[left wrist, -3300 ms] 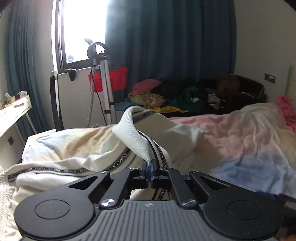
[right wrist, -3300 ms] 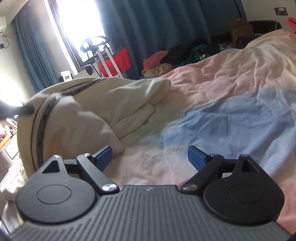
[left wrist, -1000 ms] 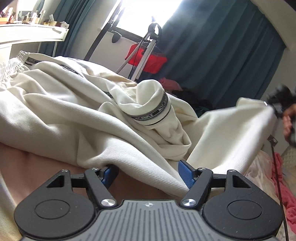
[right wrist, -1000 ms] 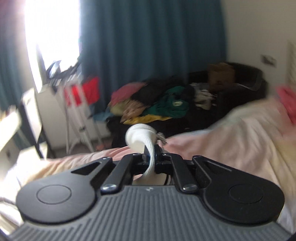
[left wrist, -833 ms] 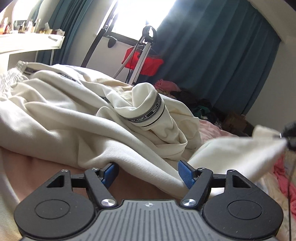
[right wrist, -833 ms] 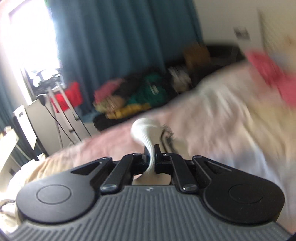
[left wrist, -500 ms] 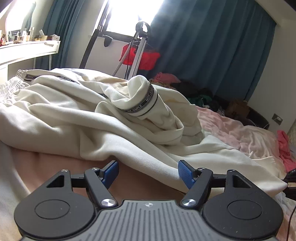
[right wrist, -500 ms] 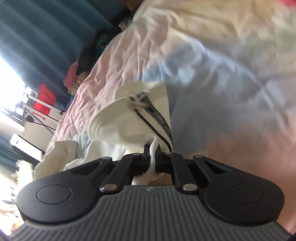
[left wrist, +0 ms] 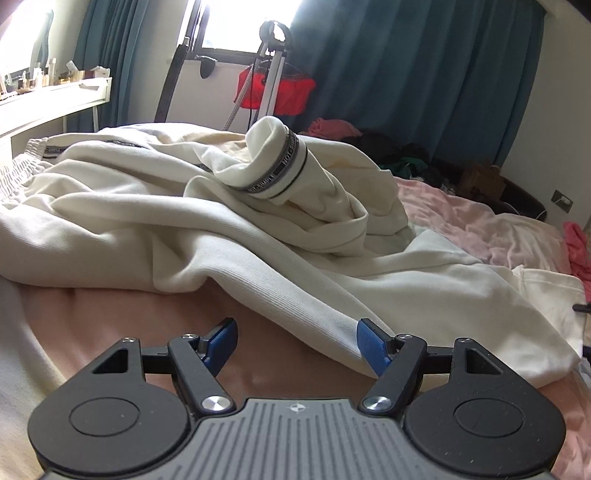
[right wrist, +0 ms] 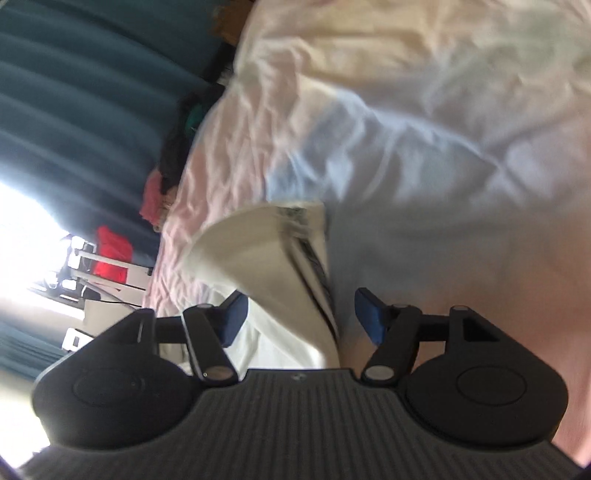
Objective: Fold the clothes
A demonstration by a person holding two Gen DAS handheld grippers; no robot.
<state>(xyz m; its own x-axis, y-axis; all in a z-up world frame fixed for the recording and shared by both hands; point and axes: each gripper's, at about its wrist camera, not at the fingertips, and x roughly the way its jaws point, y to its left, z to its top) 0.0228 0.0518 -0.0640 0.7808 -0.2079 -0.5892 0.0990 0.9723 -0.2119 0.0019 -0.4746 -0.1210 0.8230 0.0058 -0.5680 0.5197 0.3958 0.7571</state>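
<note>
Left claw (left wrist: 297, 341) was spread wide, blue pads apart, hovering low over the bed (left wrist: 118, 325) with nothing between the pads; its right pad (left wrist: 371, 345) sat just at the lower edge of the cream garment (left wrist: 192, 229), contact unclear. Garment lay crumpled across the pink bedsheet, bunched high in the middle, with one cuff (left wrist: 280, 162) sticking up, banded by a dark lettered stripe. A flatter leg or sleeve section ran out to the right toward the bed's far side, ending in a hem (left wrist: 546, 291). Elastic waistband (left wrist: 26, 162) was visible at far left. Right claw (right wrist: 297, 314) was also spread, pads apart, view rolled sideways and motion-blurred. A striped end of the cream garment (right wrist: 280, 254) sat between and just ahead of its pads, lying on the pink-and-blue sheet (right wrist: 424, 155); neither pad looked pressed on it, though blur made contact hard to call. Background in the left view: dark teal curtains (left wrist: 424, 74), bright window (left wrist: 229, 26), a metal stand (left wrist: 271, 74) with something red (left wrist: 291, 92) on it, a heap of clothes (left wrist: 388, 147) past the bed, a white bench (left wrist: 55, 99) with small items at left.
</note>
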